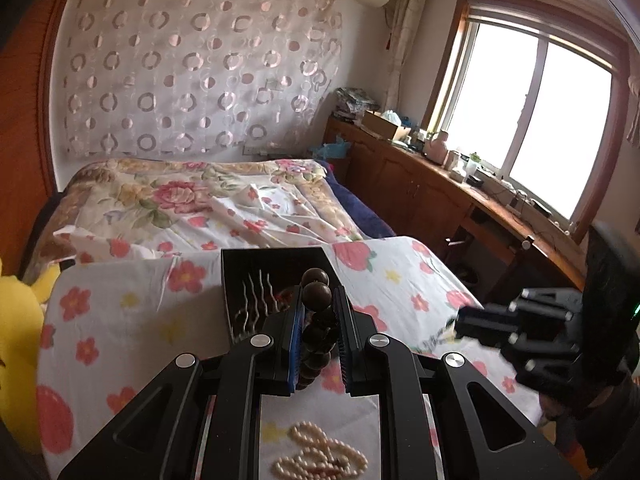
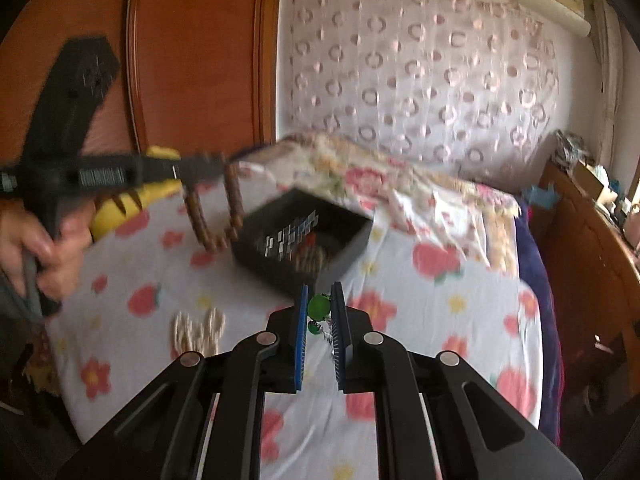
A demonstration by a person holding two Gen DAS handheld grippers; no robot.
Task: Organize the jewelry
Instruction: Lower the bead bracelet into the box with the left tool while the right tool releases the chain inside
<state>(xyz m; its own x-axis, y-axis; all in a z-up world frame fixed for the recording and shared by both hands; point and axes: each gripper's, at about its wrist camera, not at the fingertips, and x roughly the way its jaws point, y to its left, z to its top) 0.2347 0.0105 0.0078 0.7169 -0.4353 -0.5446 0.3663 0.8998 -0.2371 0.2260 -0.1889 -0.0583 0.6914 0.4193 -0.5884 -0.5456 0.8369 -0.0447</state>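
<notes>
Left gripper (image 1: pixel 318 298): jaws clamped on a dark brown bead bracelet (image 1: pixel 316 320), which hangs as a loop below the tips, above the sheet. Right gripper (image 2: pixel 320 308): jaws pinched on a small green bead piece (image 2: pixel 319 307) with fine strands dangling beneath.

Black open box (image 2: pixel 352 246): on the bed just beyond both grippers; wavy silver pins and other small items inside, blurred.

Pearl strand (image 1: pixel 320 456): heaped loose on the sheet, near the person, apart from the box.

Surface: white bedsheet (image 1: pixel 120 320) printed with pink flowers and strawberries; floral quilt (image 1: pixel 180 196) behind it; yellow plush toy (image 1: pixel 16 340) at the bed's edge.

Room: circle-patterned curtain (image 1: pixel 192 72) on the wall, wooden cabinets (image 1: pixel 420 184) under a bright window (image 1: pixel 532 120).
</notes>
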